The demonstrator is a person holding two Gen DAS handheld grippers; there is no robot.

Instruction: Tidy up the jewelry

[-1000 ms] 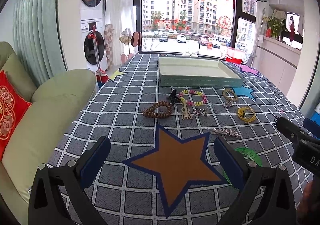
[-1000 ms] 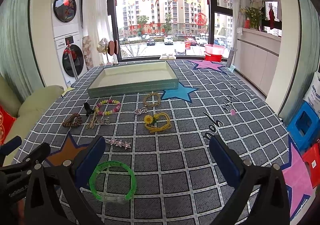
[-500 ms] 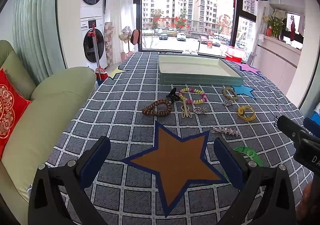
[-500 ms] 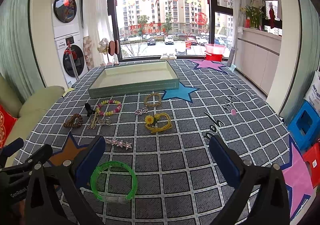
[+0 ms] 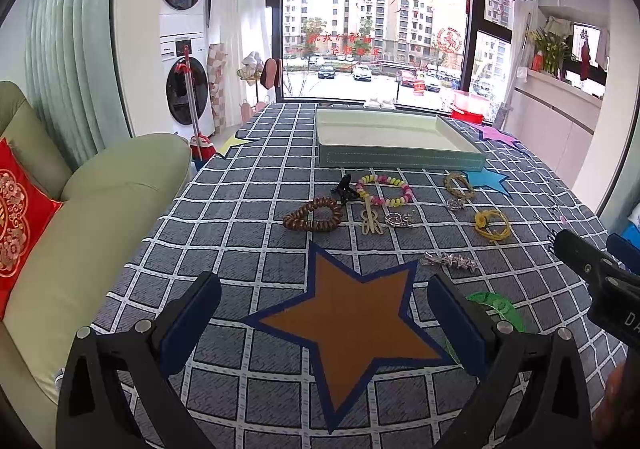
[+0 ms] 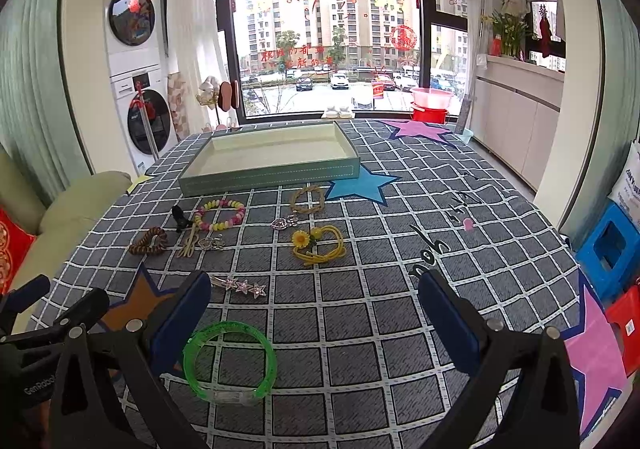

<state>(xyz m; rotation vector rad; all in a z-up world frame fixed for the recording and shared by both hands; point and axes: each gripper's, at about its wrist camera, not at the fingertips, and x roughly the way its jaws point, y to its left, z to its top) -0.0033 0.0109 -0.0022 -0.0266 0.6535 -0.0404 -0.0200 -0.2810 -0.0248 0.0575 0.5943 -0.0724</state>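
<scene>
Grey checked tablecloth [image 6: 360, 329]. Teal tray [image 6: 268, 173] at far edge, interior bare. All jewelry lies outside it: beaded bracelet [image 6: 222, 214], yellow flower hair tie [image 6: 318, 245], green bangle [image 6: 230, 359] nearest. Left gripper [image 5: 324, 325] and right gripper [image 6: 316, 319] both spread wide, holding nothing.

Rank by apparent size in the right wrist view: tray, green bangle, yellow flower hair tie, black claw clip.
1. tray
2. green bangle, though nearness to the camera inflates it
3. yellow flower hair tie
4. black claw clip
</scene>
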